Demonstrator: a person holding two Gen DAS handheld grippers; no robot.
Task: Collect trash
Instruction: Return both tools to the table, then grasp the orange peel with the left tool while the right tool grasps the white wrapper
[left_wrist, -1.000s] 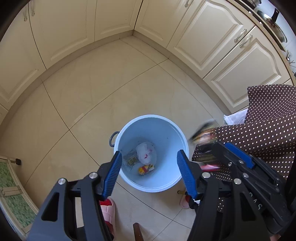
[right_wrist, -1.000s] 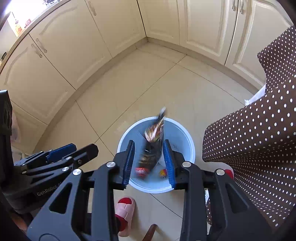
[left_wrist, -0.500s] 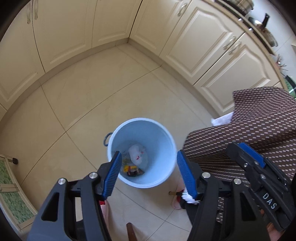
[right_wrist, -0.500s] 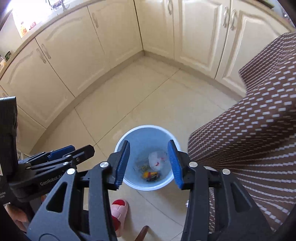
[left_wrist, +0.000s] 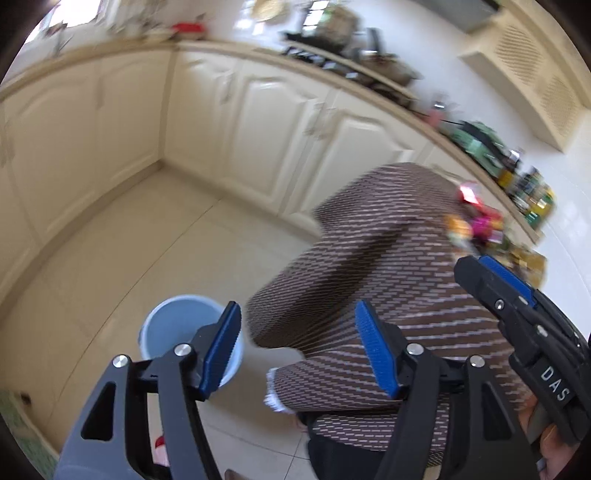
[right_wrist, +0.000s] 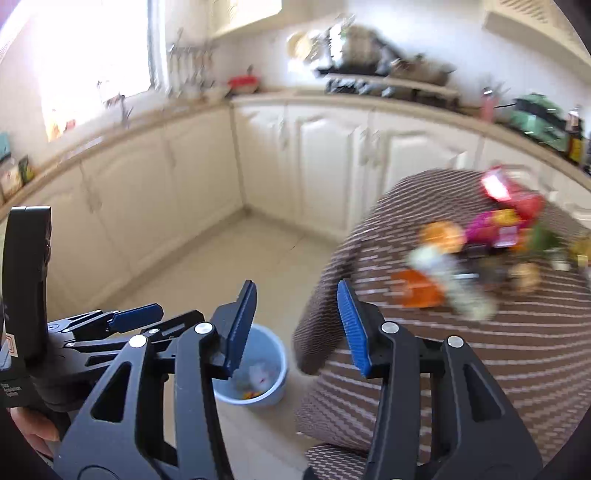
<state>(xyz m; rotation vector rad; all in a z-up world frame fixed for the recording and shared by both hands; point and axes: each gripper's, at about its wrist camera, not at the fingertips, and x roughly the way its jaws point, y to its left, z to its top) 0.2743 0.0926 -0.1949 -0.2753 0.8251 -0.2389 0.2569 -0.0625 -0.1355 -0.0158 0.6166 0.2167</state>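
Blue bucket (right_wrist: 255, 373) on floor (left_wrist: 155, 240), holding white crumpled wad (right_wrist: 260, 373) plus small yellow-red scraps; inside not visible from left wrist view (left_wrist: 177, 325). Remaining trash (right_wrist: 476, 251) piled on polka-dot-covered bench (right_wrist: 480, 350): blurred wrappers in red, pink, orange, white, well apart from bucket; same pile at far edge in left view (left_wrist: 476, 225). Left gripper (left_wrist: 297, 343) released, fingers spread wide, holding nothing. Right gripper (right_wrist: 295, 325) likewise released and bare. Versus half a second ago: both cameras tilted up from bucket toward bench and cabinets (right_wrist: 325, 162), heavy motion blur.
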